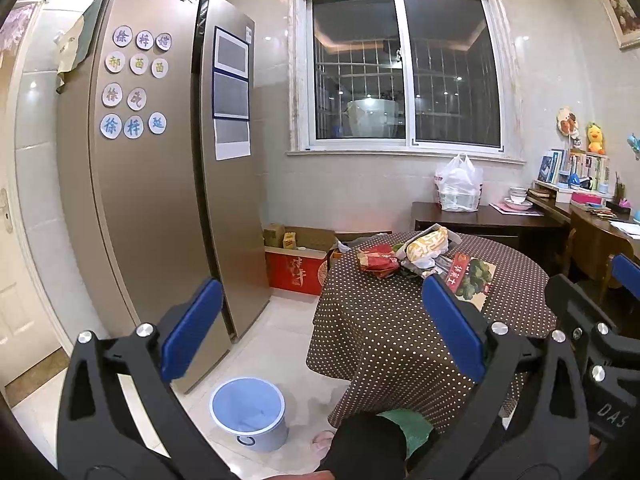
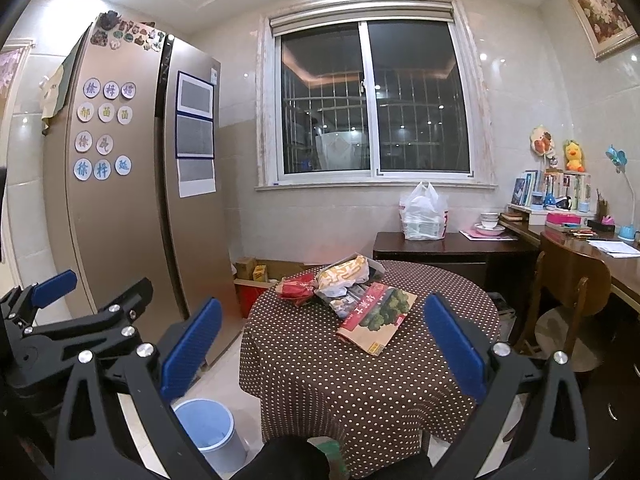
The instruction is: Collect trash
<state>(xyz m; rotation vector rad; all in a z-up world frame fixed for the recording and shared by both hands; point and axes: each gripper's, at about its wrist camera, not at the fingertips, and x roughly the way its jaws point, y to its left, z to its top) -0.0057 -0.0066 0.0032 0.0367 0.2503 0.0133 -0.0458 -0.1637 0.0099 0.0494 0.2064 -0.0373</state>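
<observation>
Trash, a heap of at least three pieces: a crumpled red wrapper, a yellow-printed plastic bag and a flat red-and-green carton, lies on the round polka-dot table, ahead of both grippers. Right gripper appears nearer; left gripper likewise has its fingers spread, empty. One light-blue waste bin stands on the floor, left of the table.
</observation>
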